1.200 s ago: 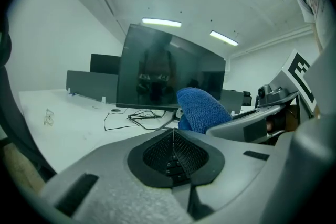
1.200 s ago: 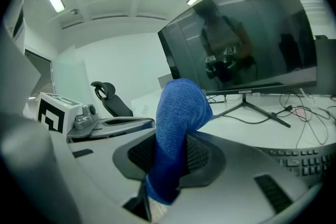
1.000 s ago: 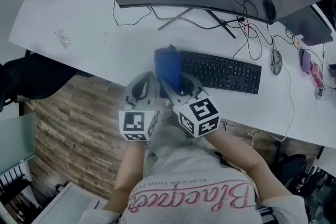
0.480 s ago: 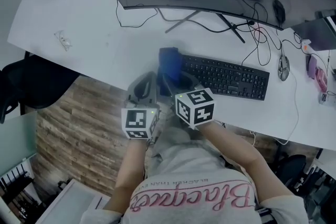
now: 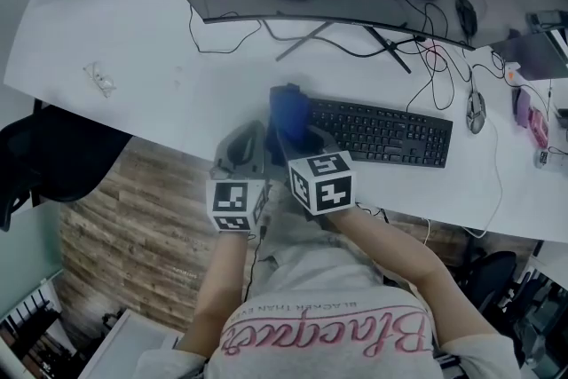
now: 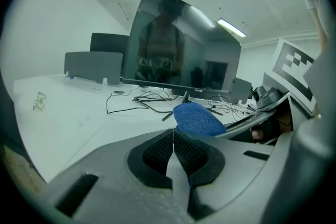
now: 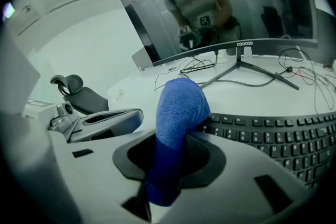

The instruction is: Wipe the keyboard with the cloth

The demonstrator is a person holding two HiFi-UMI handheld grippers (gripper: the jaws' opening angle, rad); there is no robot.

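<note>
Right tool clamps the blue cloth, its tip at the keyboard.

Bare worktop lies open left of the keyboard; behind it, monitor stand legs and cables crowd the way

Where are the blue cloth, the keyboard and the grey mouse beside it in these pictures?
blue cloth (image 7: pixel 177 113), right gripper view, on its bulging folded top.
keyboard (image 5: pixel 382 130), head view, on the middle rows of keys.
grey mouse (image 5: pixel 476 110), head view, on its back.
</note>
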